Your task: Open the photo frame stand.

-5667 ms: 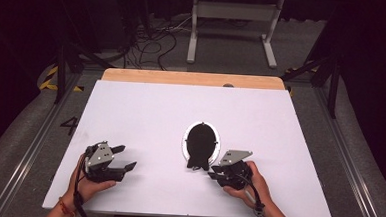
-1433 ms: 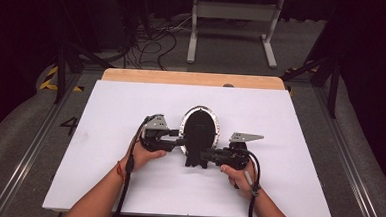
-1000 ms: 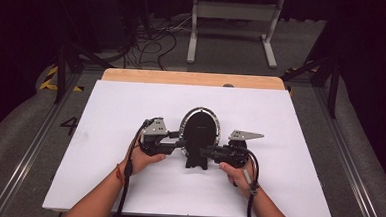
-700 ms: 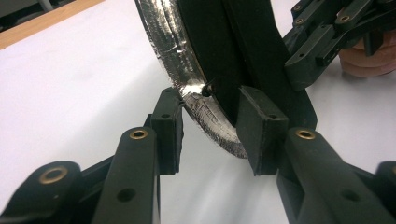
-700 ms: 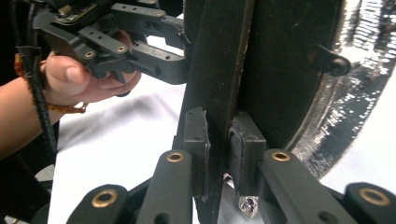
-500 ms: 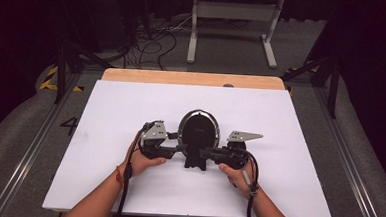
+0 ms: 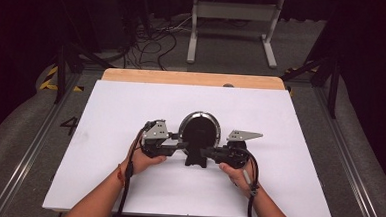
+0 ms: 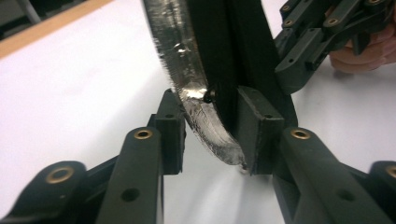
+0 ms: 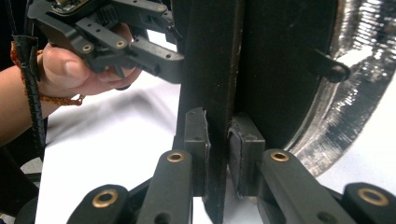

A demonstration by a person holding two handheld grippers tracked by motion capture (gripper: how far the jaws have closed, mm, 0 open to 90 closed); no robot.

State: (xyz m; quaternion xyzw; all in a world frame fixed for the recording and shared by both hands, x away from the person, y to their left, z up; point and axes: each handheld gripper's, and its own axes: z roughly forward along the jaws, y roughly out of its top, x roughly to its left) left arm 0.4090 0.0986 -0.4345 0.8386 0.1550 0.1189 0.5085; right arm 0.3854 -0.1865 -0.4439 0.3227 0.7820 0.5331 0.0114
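A round black disc with a shiny silver rim stands tilted on a black stand in the middle of the white table. My left gripper comes at it from the left. Its jaws have just been closing, and its pads now press on the rim and the black back. My right gripper comes from the right and is shut on the stand's flat upright. In the left gripper view my left gripper straddles the disc's lower edge. My right gripper clamps the upright low down.
The white table top has a wooden strip along its far edge. Behind it stand a white metal frame and loose cables on the floor. Metal rails run along both sides.
Both hands have come up from the table's front edge to the disc's two sides. The disc has lifted from lying flat to tilted. Over the last second the hands stayed put.
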